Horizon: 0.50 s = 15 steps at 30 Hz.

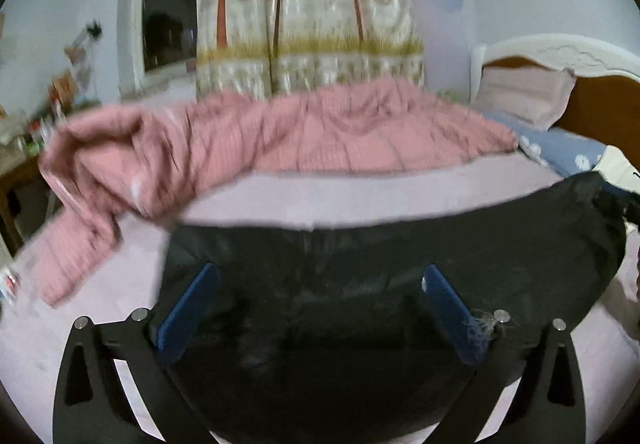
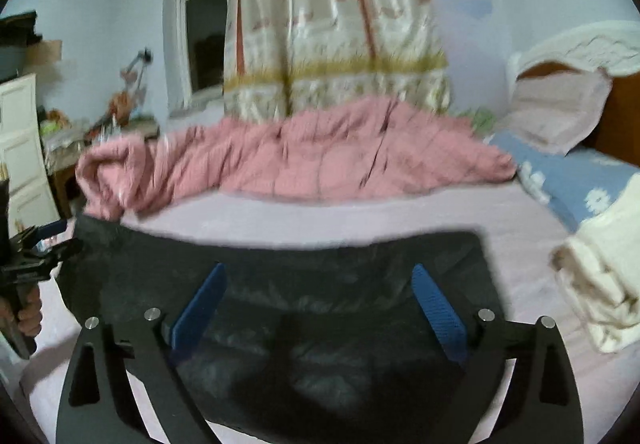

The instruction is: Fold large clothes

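A large black garment (image 1: 400, 244) lies spread on the pale pink bed sheet (image 1: 280, 200), and also shows in the right wrist view (image 2: 320, 264). My left gripper (image 1: 320, 276) is open, its blue pads (image 1: 192, 308) spread wide over the garment's near part. My right gripper (image 2: 320, 276) is open too, its blue pads (image 2: 436, 308) wide apart above the garment. The left gripper also shows at the left edge of the right wrist view (image 2: 44, 240), held by a hand beside the garment's left end. Both views are blurred.
A rumpled pink quilt (image 2: 300, 164) lies across the far side of the bed. A blue flowered pillow (image 2: 580, 180) and a pink pillow (image 2: 556, 112) lie by the headboard. A cream folded cloth (image 2: 604, 276) sits at right. A patterned curtain (image 2: 332, 24) and a cluttered desk (image 2: 80, 136) stand behind.
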Available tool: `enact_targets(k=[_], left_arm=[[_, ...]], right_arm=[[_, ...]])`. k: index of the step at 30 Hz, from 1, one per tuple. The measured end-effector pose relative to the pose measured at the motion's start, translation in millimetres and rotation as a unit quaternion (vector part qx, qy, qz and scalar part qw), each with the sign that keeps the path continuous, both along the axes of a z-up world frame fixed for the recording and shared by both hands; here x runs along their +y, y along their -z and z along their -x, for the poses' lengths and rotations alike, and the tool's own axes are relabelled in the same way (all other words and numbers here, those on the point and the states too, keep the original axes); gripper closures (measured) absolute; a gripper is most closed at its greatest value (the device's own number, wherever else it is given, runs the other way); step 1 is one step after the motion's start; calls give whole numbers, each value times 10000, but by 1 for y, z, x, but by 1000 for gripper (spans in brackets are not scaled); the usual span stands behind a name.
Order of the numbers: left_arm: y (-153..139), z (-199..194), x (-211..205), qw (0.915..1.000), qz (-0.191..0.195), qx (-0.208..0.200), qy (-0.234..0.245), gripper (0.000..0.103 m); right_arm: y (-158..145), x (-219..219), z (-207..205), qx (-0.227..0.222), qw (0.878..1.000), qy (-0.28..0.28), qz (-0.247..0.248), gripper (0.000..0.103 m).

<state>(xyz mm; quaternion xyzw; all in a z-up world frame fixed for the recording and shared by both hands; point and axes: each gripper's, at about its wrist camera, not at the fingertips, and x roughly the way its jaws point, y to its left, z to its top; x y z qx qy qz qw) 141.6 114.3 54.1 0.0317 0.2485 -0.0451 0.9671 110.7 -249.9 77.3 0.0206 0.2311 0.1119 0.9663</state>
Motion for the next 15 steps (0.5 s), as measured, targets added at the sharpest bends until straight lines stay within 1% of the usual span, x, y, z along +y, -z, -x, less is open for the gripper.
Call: enact_targets(k=[3,4,5,7,10,11,13,15], left_arm=[[22,-38,6,9988,-77,322,-347,1],[30,-47,10,9979,-23,454,-459,1],[37,-56,17,9967,115,572,-564,0],[48,-63,28,9945,366,669,-722,0],[62,-70,27,9933,179,710,-898,0],[67,-73,25,9925,179,799,-903,0],[73,-77,23,9916,137,912,-907,0],[77,-79,23,9908,116,999,-910,0]], right_arm=[[25,2,-28,515,9985,166,96,8],[33,1,-38,623,9975,273,180,8],[39,1,-46,702,9964,389,279,8],[47,-1,-58,809,9956,408,246,8],[58,-8,-71,1005,9946,265,4,7],[65,-12,-77,1191,9926,175,-158,7],[72,-16,-84,1406,9895,142,-309,7],[77,-11,-88,1480,9886,262,-97,7]])
